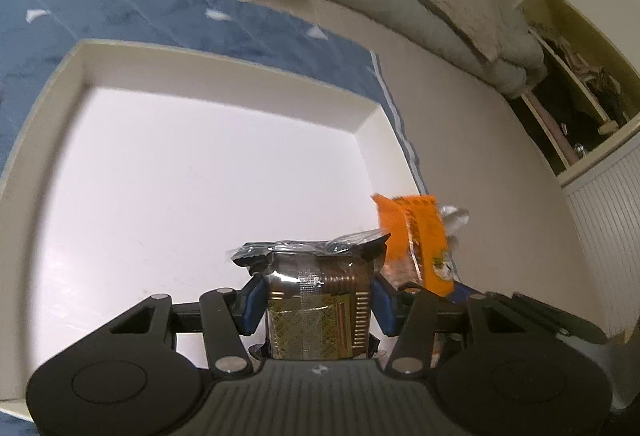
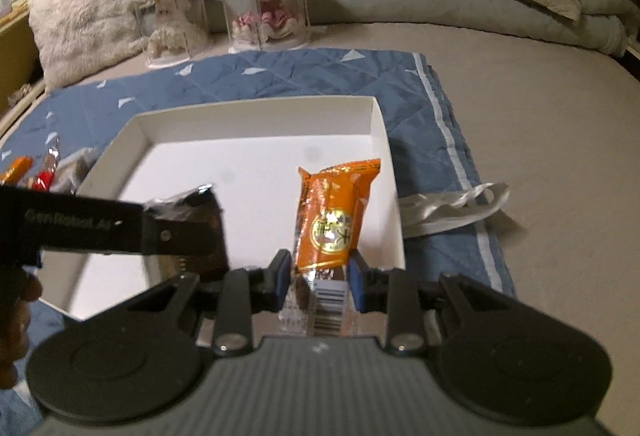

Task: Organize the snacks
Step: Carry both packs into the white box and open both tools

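- Two wrapped snacks are held over the white box (image 2: 382, 140), a shallow, matte, rectangular tray on a quilted blue blanket (image 2: 304, 76).
- Left gripper (image 1: 318, 300) is clamped on a glossy brown-gold packet (image 1: 316, 308), blocky, with a crinkled clear end.
- Right gripper (image 2: 320, 278) grips an orange packet (image 2: 334, 216), shiny film, upright, near the box's right wall.
- Both grippers tilt downward.
- More wrapped snacks (image 2: 32, 172) lie left of the box.
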Action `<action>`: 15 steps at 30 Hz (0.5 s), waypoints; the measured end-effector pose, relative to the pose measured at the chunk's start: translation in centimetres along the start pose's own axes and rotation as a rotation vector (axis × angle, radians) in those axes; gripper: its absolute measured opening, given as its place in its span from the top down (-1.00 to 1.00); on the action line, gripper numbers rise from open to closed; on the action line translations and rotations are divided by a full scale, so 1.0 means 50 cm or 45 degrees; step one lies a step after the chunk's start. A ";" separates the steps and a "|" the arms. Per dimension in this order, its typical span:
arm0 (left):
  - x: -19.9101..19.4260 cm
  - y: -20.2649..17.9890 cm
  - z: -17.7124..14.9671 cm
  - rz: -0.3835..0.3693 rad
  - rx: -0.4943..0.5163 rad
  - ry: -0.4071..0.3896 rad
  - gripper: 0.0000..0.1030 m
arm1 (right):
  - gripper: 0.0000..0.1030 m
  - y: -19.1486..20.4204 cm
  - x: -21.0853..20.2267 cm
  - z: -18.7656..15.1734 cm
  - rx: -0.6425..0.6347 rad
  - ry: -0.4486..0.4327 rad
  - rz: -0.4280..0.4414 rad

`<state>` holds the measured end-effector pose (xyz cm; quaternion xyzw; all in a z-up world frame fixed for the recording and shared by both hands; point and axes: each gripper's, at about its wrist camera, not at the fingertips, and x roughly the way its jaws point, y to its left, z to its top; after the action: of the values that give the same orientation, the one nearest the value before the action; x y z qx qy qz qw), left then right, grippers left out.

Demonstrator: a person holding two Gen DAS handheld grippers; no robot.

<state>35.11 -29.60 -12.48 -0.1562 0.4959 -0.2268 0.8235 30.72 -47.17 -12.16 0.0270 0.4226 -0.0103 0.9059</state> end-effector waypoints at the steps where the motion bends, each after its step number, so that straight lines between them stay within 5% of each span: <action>1: 0.009 -0.001 -0.002 -0.004 -0.005 0.016 -0.06 | 0.32 -0.003 0.005 0.000 -0.009 0.006 0.000; 8: 0.026 0.004 -0.003 0.033 -0.012 0.055 -0.32 | 0.12 -0.024 0.030 -0.009 0.051 0.048 -0.014; 15: -0.006 0.016 -0.012 0.070 0.014 0.051 -0.34 | 0.12 -0.034 0.004 -0.011 0.163 0.043 0.026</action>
<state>34.63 -28.80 -12.90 -0.1335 0.5152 -0.2098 0.8202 30.38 -48.85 -12.74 0.0892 0.4358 -0.0277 0.8952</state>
